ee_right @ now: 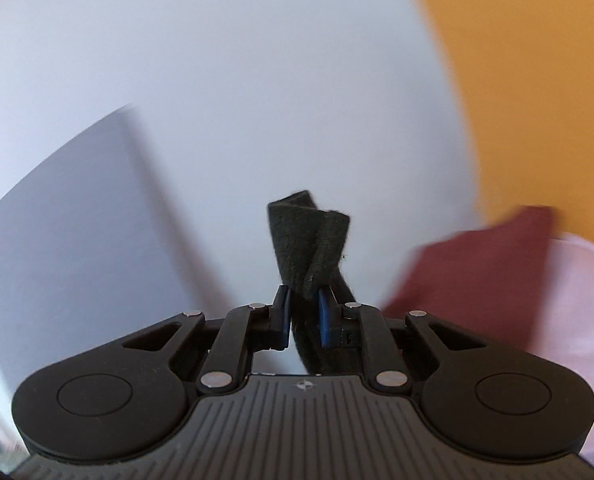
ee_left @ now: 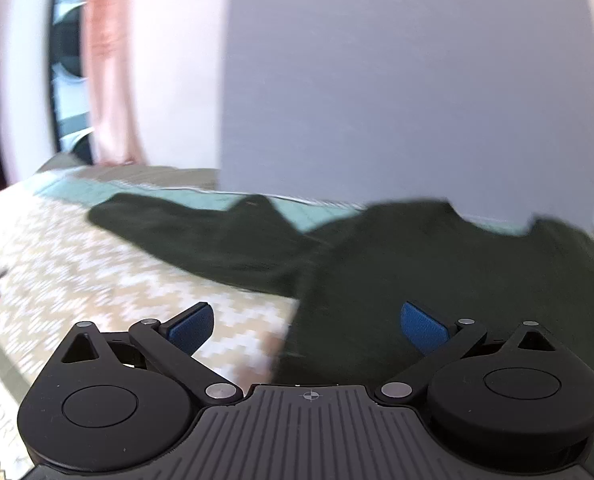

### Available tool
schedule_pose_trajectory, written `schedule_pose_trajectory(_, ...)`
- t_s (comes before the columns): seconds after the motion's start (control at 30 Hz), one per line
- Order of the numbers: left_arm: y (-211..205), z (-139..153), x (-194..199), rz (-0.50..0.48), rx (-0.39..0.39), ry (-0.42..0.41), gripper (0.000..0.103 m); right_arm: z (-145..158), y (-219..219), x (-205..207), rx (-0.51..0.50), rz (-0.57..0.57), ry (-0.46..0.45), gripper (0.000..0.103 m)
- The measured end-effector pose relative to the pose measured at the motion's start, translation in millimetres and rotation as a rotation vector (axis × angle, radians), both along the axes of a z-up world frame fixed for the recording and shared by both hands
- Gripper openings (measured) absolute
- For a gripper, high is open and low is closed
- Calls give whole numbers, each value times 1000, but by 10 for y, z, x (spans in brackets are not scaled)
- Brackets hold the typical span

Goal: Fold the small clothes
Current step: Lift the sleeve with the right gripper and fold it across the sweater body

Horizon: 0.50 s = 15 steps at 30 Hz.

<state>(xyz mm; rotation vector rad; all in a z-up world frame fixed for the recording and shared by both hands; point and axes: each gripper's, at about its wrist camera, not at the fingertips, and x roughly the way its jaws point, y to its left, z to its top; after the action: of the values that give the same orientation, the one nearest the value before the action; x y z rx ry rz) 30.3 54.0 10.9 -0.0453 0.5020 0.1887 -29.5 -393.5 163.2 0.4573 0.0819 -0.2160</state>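
A dark green garment [ee_left: 397,260] lies spread over a patterned bedcover [ee_left: 109,276], one sleeve stretching to the left. My left gripper [ee_left: 305,326] hovers low over its near edge, blue pads wide apart and nothing between them. In the right wrist view my right gripper [ee_right: 304,308] is raised and points almost level at a pale wall. Its blue pads pinch a folded strip of the same dark green cloth [ee_right: 311,240], which sticks up above the fingertips and hangs down behind them.
A pale wall [ee_left: 397,80] rises behind the bed, with a pink curtain [ee_left: 109,72] and a window at the left. A maroon pillow [ee_right: 477,276] and pale pink cloth [ee_right: 577,320] lie at the right, before an orange wall [ee_right: 537,80].
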Motion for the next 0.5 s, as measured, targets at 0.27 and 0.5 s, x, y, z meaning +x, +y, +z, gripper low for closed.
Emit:
schedule_pose_trajectory(0.27,534,67,-32,219,-140,-19,103,-236,1958,987,-190,382,150,17)
schedule_pose_trajectory(0.5,706,29,-1,276,-167,54,103,-1018,3195,1253,-370,635,434,62)
